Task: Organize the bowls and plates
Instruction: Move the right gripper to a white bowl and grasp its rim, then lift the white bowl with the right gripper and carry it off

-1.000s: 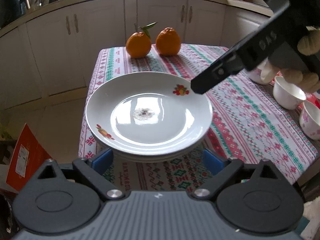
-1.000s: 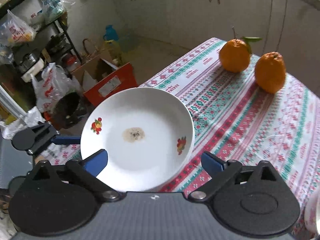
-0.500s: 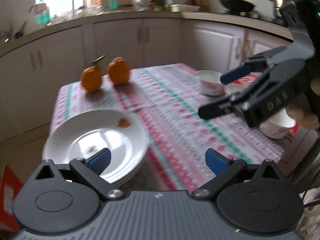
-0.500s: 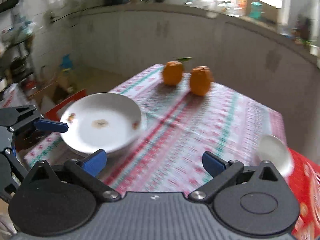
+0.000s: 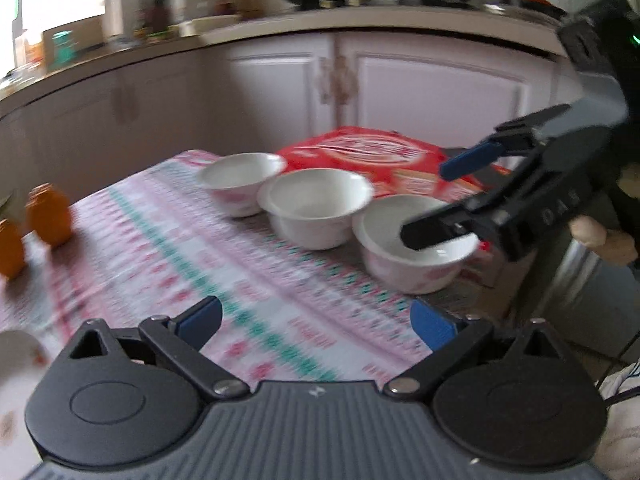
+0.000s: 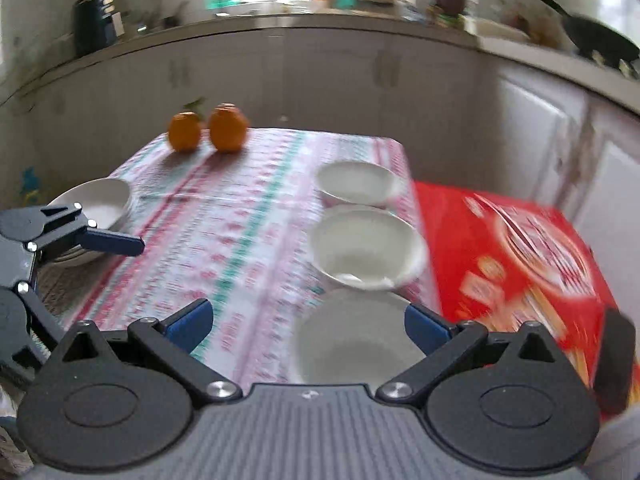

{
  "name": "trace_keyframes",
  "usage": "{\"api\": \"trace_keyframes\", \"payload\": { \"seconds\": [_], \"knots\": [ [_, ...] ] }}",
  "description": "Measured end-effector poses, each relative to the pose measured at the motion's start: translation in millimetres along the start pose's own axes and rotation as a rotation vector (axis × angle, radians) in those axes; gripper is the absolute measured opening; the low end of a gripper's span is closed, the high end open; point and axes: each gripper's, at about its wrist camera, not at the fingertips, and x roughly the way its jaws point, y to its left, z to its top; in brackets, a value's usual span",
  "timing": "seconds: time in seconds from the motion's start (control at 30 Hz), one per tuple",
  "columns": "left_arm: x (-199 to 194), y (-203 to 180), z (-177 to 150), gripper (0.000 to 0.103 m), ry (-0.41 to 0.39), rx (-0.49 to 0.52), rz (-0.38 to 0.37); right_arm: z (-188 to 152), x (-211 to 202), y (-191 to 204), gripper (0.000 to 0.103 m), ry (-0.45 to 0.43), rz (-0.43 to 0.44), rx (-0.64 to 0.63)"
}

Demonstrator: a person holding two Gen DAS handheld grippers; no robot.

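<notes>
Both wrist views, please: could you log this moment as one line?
left gripper: open, empty | right gripper: open, over nearest bowl | three bowls in row | plates stacked

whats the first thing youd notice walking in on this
Three white bowls stand in a row along one edge of the patterned tablecloth, beside a bright red box. Two oranges sit at the far end of the table, and stacked white plates lie at the opposite edge. The right gripper hangs open just over the nearest bowl, and the left gripper is open over bare cloth.
</notes>
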Motion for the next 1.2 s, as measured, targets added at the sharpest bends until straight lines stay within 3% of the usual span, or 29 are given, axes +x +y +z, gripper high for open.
{"api": "trace_keyframes", "payload": {
  "seconds": [0.2, 0.37, 0.57, 0.67, 0.9, 1.2],
  "knots": [
    [45.3, -34.9, 6.1, 0.1, 0.038, 0.066, -0.085, -14.0, 11.9, -39.1, 0.102, 0.03, 0.014, 0.073],
    [66.4, -47.7, 10.1, 0.097, 0.052, 0.053, -0.117, -18.7, 23.7, -59.8, 0.097, 0.053, 0.062, 0.118],
    [70.7, -57.2, 14.5, 0.096, 0.009, 0.067, -0.121, -17.2, 36.1, -71.6, 0.085, 0.076, 0.124, 0.149],
    [73.7, -59.0, 15.9, 0.09, 0.008, 0.07, -0.121, -16.1, 39.9, -74.9, 0.077, 0.079, 0.153, 0.158],
    [75.6, -58.3, 17.7, 0.088, -0.001, 0.058, -0.123, -15.9, 42.2, -80.2, 0.068, 0.084, 0.186, 0.181],
    [75.6, -60.8, 16.7, 0.086, -0.01, 0.078, -0.107, -18.2, 42.2, -80.9, 0.067, 0.093, 0.191, 0.196]
  ]
}}
